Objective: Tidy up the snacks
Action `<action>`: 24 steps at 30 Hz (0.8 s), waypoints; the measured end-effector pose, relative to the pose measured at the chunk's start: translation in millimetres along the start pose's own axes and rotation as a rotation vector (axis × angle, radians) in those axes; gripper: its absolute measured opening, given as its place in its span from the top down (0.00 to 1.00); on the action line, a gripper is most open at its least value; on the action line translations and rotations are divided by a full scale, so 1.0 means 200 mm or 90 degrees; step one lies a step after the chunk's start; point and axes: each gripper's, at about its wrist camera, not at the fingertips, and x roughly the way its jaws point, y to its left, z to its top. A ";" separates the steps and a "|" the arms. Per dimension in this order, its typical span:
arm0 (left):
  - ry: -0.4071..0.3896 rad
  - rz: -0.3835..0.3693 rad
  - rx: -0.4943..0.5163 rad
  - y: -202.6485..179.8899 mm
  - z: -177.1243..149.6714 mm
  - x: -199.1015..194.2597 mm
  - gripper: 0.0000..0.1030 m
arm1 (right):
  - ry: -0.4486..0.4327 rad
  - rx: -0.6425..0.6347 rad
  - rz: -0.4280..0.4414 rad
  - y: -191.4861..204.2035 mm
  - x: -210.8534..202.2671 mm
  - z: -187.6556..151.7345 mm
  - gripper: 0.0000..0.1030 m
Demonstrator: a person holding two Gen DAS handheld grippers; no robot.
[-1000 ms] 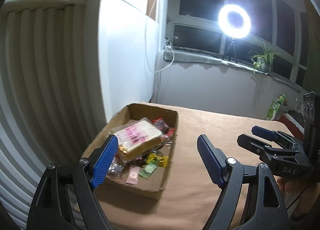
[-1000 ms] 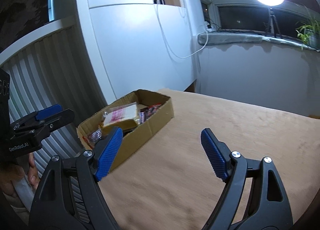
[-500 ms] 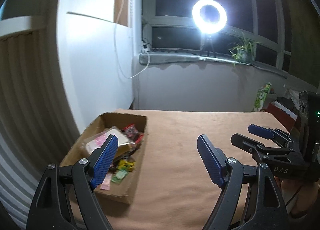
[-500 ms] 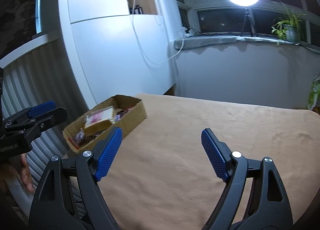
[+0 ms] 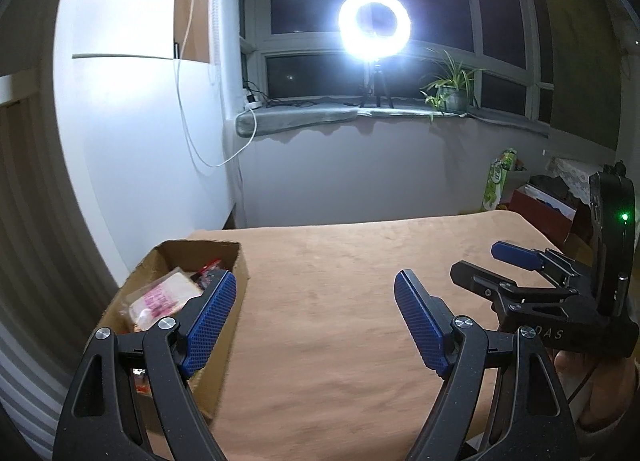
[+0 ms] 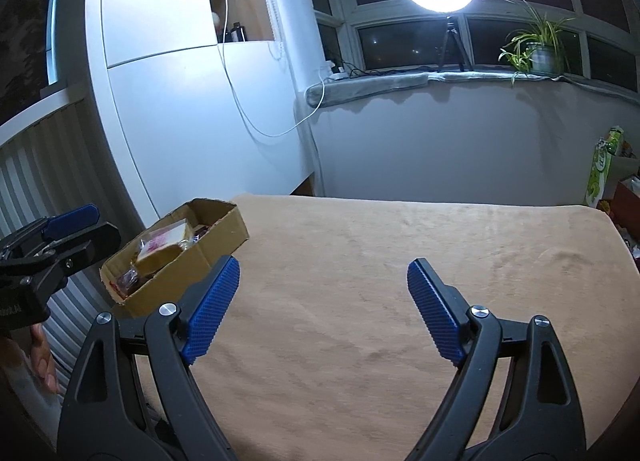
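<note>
Both empty: left gripper spread wide, right gripper opening wider. Snacks sit packed in the cardboard box, frame's left, leaving the tan tabletop bare.

The cardboard box is sitting open-topped at the far left corner of the tan-covered table, close against the white cabinet, angled with one short end pointing toward the window. Snacks are lying piled inside it: a clear-wrapped pale block with pink print is resting on top, tilted, and small dark and red wrappers are crowding in beside it. Nothing is poking over the rim.
</note>
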 end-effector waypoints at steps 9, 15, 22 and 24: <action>-0.001 0.002 0.005 -0.01 0.00 -0.01 0.21 | -0.007 0.002 -0.010 0.00 -0.01 0.00 0.04; -0.002 0.001 0.004 0.00 0.00 -0.01 0.21 | -0.006 -0.001 -0.030 0.00 -0.02 0.01 0.00; -0.013 0.014 0.006 0.01 0.00 -0.03 0.12 | 0.000 -0.008 -0.046 0.01 -0.01 0.01 0.00; -0.014 0.016 0.010 0.00 0.00 -0.04 0.00 | -0.001 -0.009 -0.048 0.01 -0.01 0.01 0.00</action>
